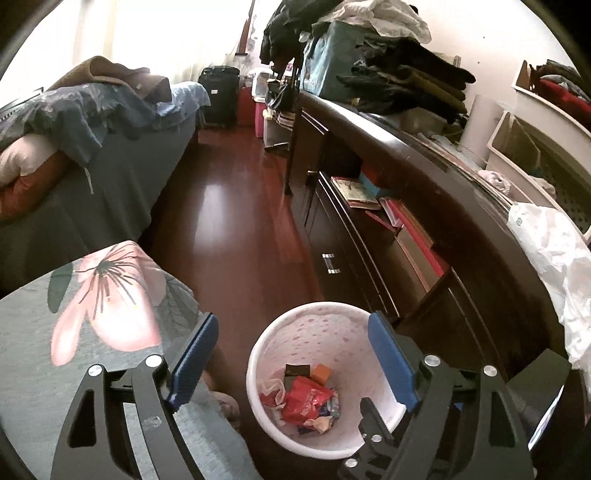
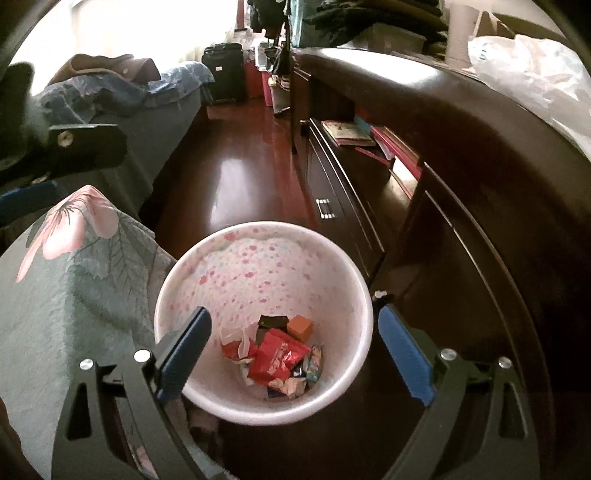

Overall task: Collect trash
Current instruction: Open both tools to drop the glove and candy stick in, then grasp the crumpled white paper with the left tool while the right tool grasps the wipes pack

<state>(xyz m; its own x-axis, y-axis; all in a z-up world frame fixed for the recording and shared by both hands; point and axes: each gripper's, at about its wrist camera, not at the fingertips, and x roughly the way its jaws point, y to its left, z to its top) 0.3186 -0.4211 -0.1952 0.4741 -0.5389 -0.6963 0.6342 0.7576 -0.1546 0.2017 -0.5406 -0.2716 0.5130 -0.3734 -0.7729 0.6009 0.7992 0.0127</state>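
A glossy red-brown wood floor (image 1: 229, 221) runs toward a bright window (image 1: 166, 29) at 11 o'clock. A bed (image 1: 110, 158) with rumpled blue bedding sits at 9 o'clock; a long dark dresser (image 1: 424, 206) piled with folded clothes at 2 o'clock

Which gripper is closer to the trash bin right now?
Right. The right gripper hangs straight over the trash bin, fingers straddling its rim; the left gripper sits farther back, where the bin looks smaller.

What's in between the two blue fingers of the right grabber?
In the right wrist view, the white trash bin sits there, with a red wrapper and other trash inside. The right gripper holds nothing.
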